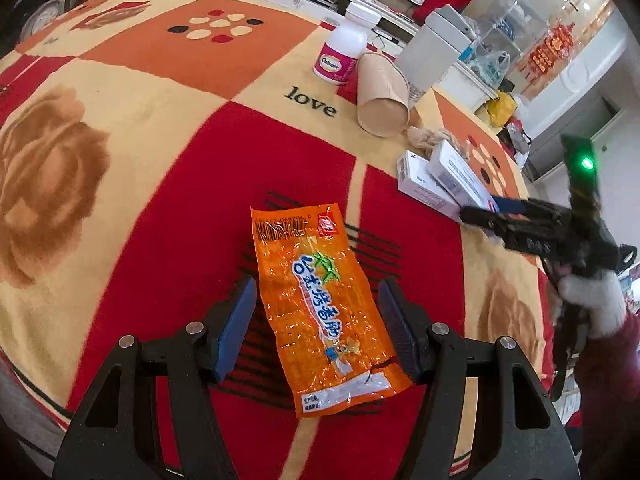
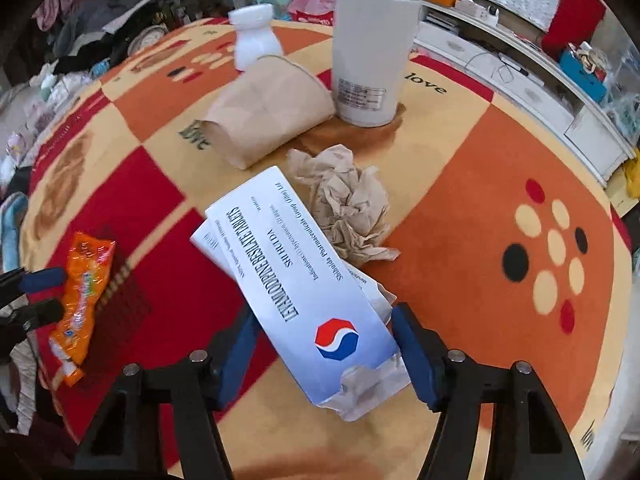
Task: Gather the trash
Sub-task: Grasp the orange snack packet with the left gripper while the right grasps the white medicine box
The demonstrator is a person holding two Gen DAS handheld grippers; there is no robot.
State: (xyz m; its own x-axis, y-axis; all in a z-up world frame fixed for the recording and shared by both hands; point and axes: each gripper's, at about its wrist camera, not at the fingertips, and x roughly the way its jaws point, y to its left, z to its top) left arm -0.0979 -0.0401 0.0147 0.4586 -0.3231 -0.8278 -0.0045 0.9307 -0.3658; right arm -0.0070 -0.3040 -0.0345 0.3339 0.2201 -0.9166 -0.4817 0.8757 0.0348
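- The left tool (image 1: pixel 316 328) hangs over a table (image 1: pixel 168 128) spread with a red and orange cloth, jaws half open and empty, straddling an orange snack wrapper (image 1: pixel 320 304) lying flat, pads not touching.
- The right tool (image 2: pixel 324 356) brackets a torn white medicine box (image 2: pixel 304 280); whether its pads press on it I cannot tell.
- Crumpled tissue (image 2: pixel 348 208) sits at the box's one o'clock, a tipped paper cup (image 2: pixel 264 112) at eleven.
- Step in hand: first pickups. Next, each tool likely needs to lower and pinch.
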